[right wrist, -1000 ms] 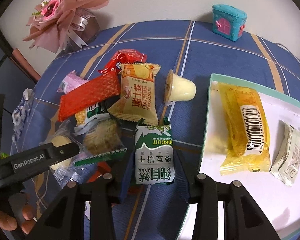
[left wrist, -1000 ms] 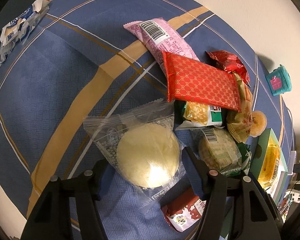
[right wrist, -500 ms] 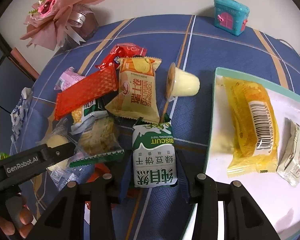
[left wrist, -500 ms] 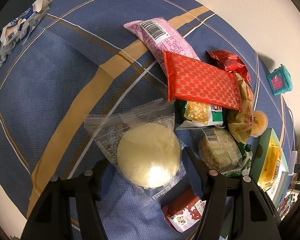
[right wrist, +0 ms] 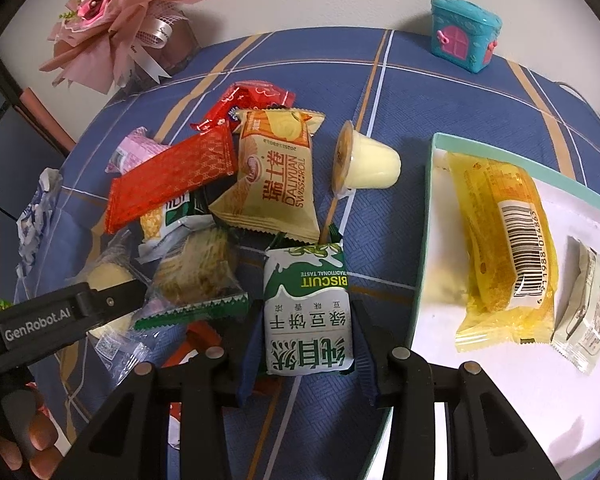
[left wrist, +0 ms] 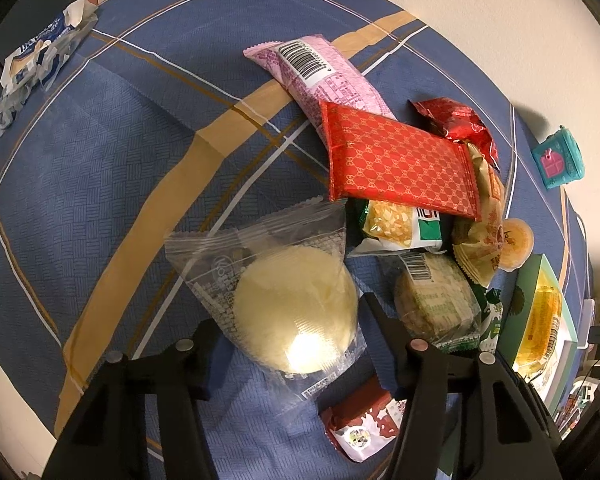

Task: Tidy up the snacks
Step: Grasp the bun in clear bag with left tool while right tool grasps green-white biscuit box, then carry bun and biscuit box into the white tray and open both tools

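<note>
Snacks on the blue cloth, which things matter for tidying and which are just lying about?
For the job: green biscuit packet, round cake in clear wrapper, red wafer pack, jelly cup, white tray.
Lying about: bouquet, teal toy house.

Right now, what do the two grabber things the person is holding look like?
Both are black plastic. Each hand-held gripper has two angular arms with round silver rivets, ending in dark blue-tinted fingers. The left hand-held gripper shows this in its own view, and the right hand-held gripper looks the same. In the right view, the left one's side carries white "GenRobot.AI" lettering. No cables or sleeves are visible.
</note>
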The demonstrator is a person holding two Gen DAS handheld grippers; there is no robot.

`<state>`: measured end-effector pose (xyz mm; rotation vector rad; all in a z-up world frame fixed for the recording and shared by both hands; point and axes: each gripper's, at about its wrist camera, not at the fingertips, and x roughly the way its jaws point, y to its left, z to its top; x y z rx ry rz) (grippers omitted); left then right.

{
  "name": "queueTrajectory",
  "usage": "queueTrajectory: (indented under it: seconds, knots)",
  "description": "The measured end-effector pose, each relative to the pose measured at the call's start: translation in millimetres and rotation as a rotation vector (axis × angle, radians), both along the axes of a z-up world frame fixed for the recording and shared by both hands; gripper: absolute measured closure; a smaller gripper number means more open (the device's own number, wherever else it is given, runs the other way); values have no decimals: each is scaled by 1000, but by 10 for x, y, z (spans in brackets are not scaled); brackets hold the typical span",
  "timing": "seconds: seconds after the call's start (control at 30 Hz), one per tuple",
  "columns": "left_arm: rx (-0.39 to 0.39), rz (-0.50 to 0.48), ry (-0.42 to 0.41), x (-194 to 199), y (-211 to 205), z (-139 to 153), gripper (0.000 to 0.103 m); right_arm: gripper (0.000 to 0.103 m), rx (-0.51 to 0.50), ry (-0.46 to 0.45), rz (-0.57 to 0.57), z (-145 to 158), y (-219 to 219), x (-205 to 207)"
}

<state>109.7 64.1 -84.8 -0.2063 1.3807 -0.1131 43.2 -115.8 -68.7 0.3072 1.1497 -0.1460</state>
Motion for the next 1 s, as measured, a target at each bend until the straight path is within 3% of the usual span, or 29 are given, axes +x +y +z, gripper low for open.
queueTrajectory:
  seconds: [0.53, 1.0]
  knots:
    - [-37, 30, -12, -76, 38, 234, 48, 61, 5, -3, 9, 125, -60, -68]
    - [-78, 62, -126, -239, 147, 798, 49, 61, 10, -66, -35, 496, -231, -217]
